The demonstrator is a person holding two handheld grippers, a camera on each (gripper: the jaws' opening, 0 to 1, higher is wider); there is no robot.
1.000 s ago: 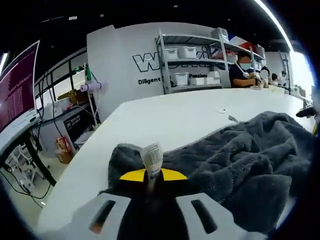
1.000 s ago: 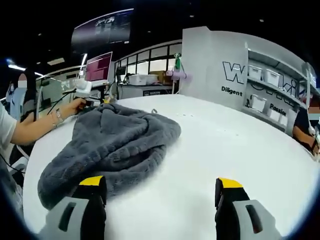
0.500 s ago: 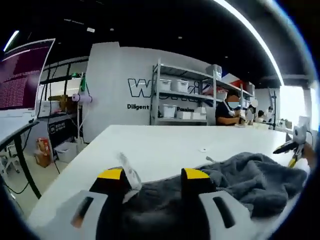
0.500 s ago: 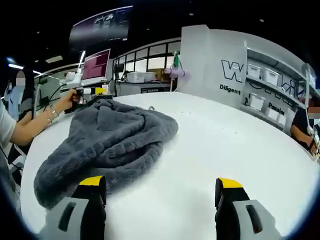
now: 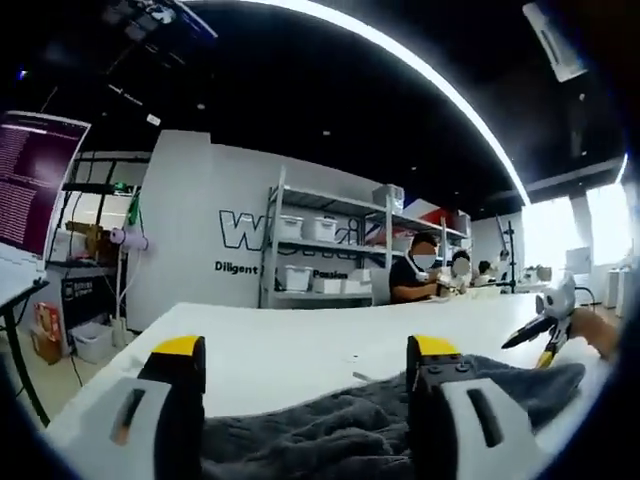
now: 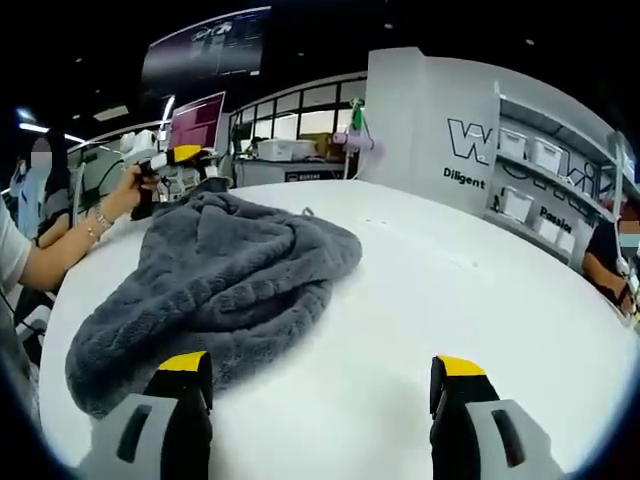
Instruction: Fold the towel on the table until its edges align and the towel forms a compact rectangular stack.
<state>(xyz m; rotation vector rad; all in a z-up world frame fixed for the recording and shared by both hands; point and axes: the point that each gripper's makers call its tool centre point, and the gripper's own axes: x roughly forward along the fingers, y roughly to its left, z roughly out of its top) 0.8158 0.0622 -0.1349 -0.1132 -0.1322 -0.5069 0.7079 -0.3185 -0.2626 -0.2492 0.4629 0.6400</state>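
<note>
Towel (image 6: pixel 215 275), grey and fluffy, lies in a loose rumpled heap on the white table (image 6: pixel 450 300), unfolded, with thick rolls and creases across its top. In the right gripper view it sits toward the table's left side, one rounded end reaching almost to the near edge just beside the left jaw of the right gripper (image 6: pixel 320 415), and its far end running up to the far left edge of the table. The right gripper hovers above bare tabletop with its yellow-tipped jaws spread wide and nothing between them; its left jaw is close to the towel, though contact cannot be made out. At the far end of the towel a hand (image 6: pixel 128 190) holds the left gripper (image 6: pixel 185 154), raised just above the cloth near the table's edge. In the left gripper view the towel (image 5: pixel 370 430) spreads low across the table (image 5: pixel 290 345) and passes between and behind the jaws of the left gripper (image 5: pixel 305 372), which stand wide apart and grip nothing; the cloth lies under them rather than pinched. At the towel's far end in this view the right gripper (image 5: pixel 545 322) shows above the cloth. Beyond the table stand a shelving rack (image 5: pixel 330 255) with white bins, a lettered white wall (image 5: pixel 200 230), and seated people (image 5: pixel 415 280).
</note>
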